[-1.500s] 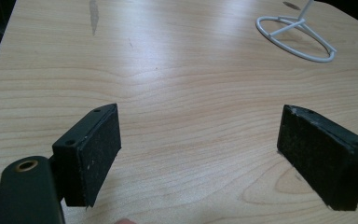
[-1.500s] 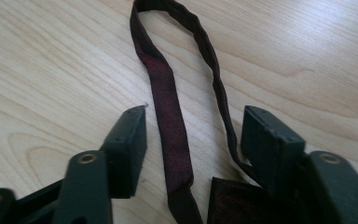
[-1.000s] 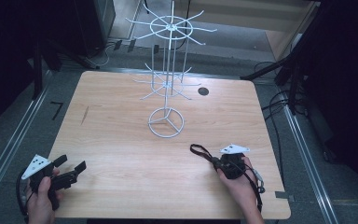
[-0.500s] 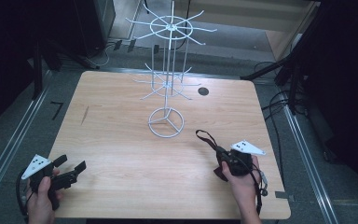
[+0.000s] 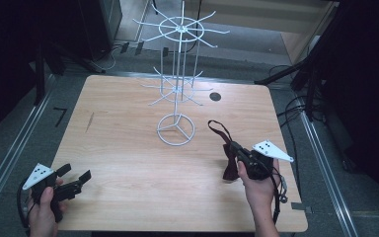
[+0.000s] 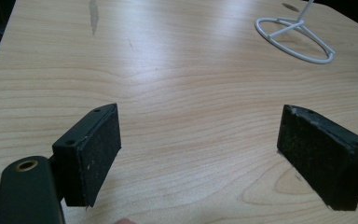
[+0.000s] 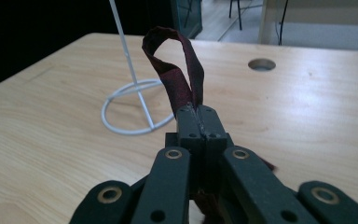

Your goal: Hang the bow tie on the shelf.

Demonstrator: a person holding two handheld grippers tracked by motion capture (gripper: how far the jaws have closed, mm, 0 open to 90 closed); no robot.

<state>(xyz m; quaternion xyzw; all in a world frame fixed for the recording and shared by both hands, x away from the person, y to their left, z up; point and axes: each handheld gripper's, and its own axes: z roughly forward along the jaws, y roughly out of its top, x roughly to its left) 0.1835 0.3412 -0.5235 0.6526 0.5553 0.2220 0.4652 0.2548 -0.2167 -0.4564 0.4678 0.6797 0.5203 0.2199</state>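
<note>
- The left gripper [image 5: 71,183] sits at the near left corner of the table [image 5: 128,148], its jaws spread wide with nothing but bare wood between the pads [image 6: 98,149].
- The right gripper [image 5: 234,150] is at the near right, jaws pinched tight on a dark red strap [image 5: 222,133] — the strap's loop stands up past the fingertips while its other end hangs below the hand.
- The strap is lifted off the tabletop, just right of the white wire rack [image 5: 177,84].
- The rack's ring base [image 7: 130,112] rests mid-table, with a round hole [image 5: 215,97] behind it — near the far edge.
</note>
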